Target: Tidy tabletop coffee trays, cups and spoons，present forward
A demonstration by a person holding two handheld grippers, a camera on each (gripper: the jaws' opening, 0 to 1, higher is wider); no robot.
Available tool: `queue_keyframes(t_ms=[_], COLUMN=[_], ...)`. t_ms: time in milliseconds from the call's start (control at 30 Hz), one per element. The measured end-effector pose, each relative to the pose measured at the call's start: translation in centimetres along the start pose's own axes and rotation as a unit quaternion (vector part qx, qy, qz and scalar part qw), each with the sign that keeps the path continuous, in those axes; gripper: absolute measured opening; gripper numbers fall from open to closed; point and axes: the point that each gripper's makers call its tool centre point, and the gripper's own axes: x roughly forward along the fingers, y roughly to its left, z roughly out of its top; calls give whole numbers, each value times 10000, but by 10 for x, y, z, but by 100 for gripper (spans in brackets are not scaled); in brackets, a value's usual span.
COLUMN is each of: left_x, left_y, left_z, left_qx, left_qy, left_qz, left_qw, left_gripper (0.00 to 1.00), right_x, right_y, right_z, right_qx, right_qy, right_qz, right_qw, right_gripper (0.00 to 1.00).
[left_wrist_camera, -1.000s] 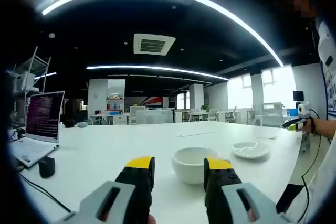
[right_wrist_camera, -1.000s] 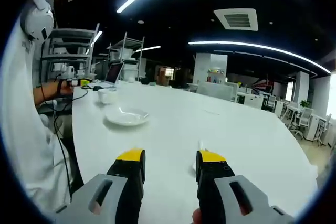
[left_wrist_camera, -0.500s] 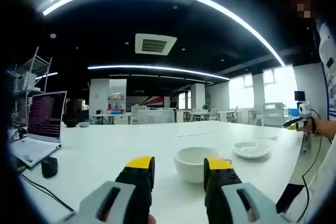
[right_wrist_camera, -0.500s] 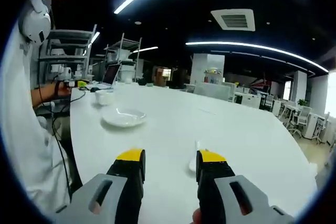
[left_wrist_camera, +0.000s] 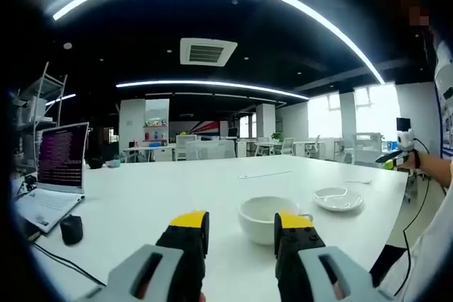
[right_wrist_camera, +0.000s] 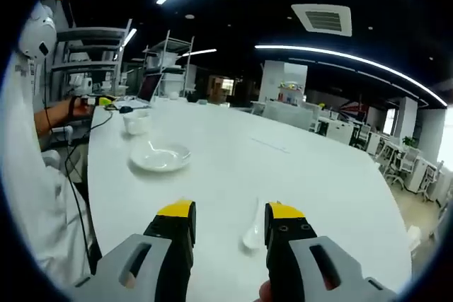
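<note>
On the white table point(right_wrist_camera: 318, 175) sit one cup point(left_wrist_camera: 265, 217), one saucer point(right_wrist_camera: 160, 155), one spoon point(right_wrist_camera: 251, 231); both tongs spread.

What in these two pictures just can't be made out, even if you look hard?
- Inside of the cup, left gripper view: seen from too low an angle; the left gripper covers its near right side.
- Spoon, right gripper view: the bowl end passes behind the right gripper.
- Laptop screen text, left gripper view: too small to read.
- Saucer, right gripper view: whether anything lies on it is unclear; too small.
</note>
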Motion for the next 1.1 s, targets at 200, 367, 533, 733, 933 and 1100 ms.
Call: queue_keyframes(t_ms=[200,367,533,733,933,1100], left_x=[3,5,6,9,16,22], left_y=[12,18,18,15,12,8], left_z=[3,6,4,0,4,6], left_qx=[-182,-148,-143,-381,-664,-823], left_qy=[455,615,872,1266,1405,1498], left_qz=[90,142,87,1,-26,-55], left_qw=[9988,9979,9961,9912,9878,9853], left_gripper=[38,38,37,32,34,36], right_x=[16,29,41,65,94,118], right_y=[-4,-1,4,19,43,65], right_z=[28,50,68,94,121,144], right_qx=[-114,-282,-467,-645,-878,-1092], right_qy=[58,54,65,124,191,228], right_qz=[175,362,529,814,1199,1485], right_qw=[9998,9989,9975,9945,9887,9826], right_gripper=[39,39,40,40,40,40])
